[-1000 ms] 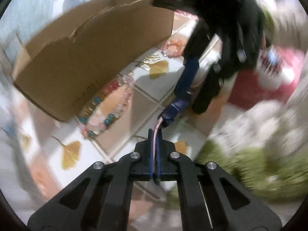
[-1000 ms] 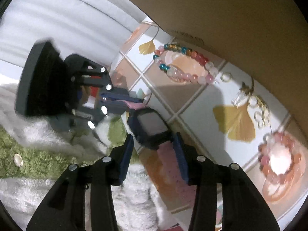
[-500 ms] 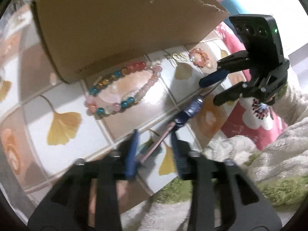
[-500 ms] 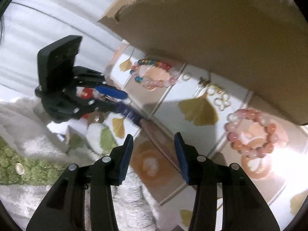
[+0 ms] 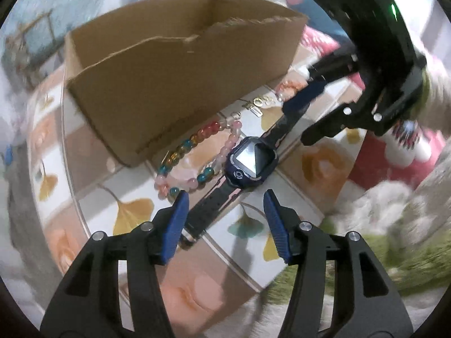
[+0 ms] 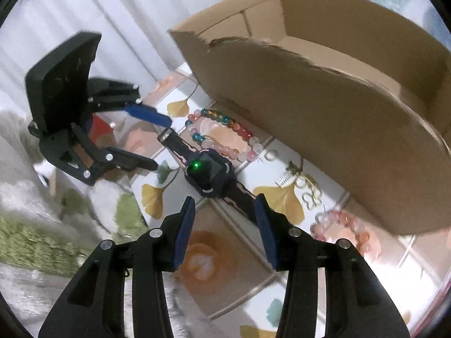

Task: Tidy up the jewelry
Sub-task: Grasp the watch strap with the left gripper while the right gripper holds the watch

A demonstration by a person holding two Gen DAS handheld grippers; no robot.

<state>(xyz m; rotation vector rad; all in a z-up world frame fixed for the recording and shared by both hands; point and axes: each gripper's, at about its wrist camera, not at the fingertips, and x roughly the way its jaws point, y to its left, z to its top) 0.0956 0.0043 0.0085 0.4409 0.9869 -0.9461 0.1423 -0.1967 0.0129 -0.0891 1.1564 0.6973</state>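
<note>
A dark blue smartwatch [image 5: 248, 163] [image 6: 210, 174] lies flat on the leaf-patterned tablecloth, face up, strap stretched out. My left gripper [image 5: 225, 197] [image 6: 160, 143] hovers over one strap end. Its jaws are opening, and the strap lies loose by the left finger with no pad pressing on it. At the other strap end my right gripper [image 6: 224, 200] [image 5: 294, 125] stands open, the strap running beside its right finger without being pinched. A multicoloured bead bracelet [image 5: 197, 138] [image 6: 225, 121] lies right beside the watch, in front of the cardboard box [image 5: 183, 84] [image 6: 324, 112].
A pink bead bracelet [image 6: 344, 225] and a cluster of small gold pieces [image 6: 307, 188] [image 5: 259, 104] lie along the box's front wall. The box is open at the top. A fluffy green and white cloth [image 5: 394, 239] [image 6: 28, 225] borders the table's near side.
My left gripper was shut on the watch strap and has let it go. The watch was held up between both grippers and now rests flat on the table.
</note>
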